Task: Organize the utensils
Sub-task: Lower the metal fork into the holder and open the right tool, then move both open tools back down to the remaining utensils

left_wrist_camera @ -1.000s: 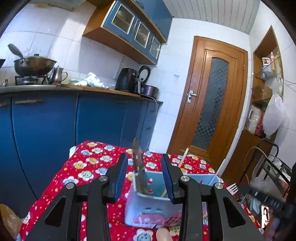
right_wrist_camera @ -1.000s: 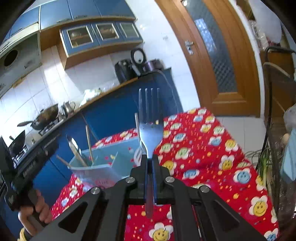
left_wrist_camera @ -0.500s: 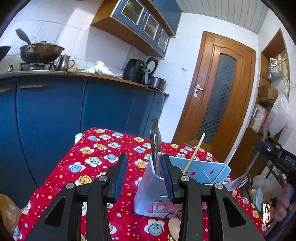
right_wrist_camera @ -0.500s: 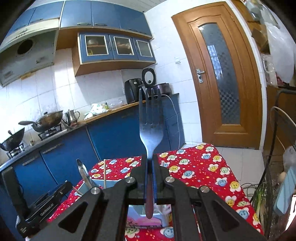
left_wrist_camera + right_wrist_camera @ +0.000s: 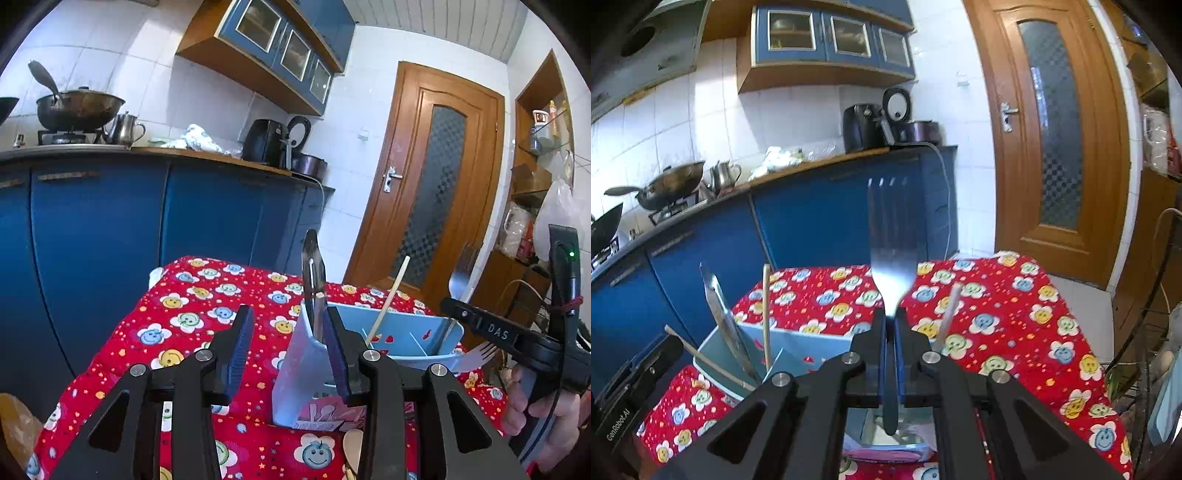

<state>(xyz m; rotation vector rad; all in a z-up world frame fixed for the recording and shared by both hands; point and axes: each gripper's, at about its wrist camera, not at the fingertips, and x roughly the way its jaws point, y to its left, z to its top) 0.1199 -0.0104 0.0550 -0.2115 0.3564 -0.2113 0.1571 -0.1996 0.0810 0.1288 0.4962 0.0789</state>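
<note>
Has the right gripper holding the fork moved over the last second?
Yes. In the left wrist view the right gripper with its fork has come in from the right, now beside the blue utensil holder, in front of the wooden door.

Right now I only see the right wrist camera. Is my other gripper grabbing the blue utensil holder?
Observer: No. The left gripper is open. The near end of the utensil holder sits between its fingers, with a clear gap at the left pad.
Operator: Is anything lying on the table in front?
Observer: Yes, a tan rounded utensil end lies on the flowered tablecloth, just in front of the holder.
</note>
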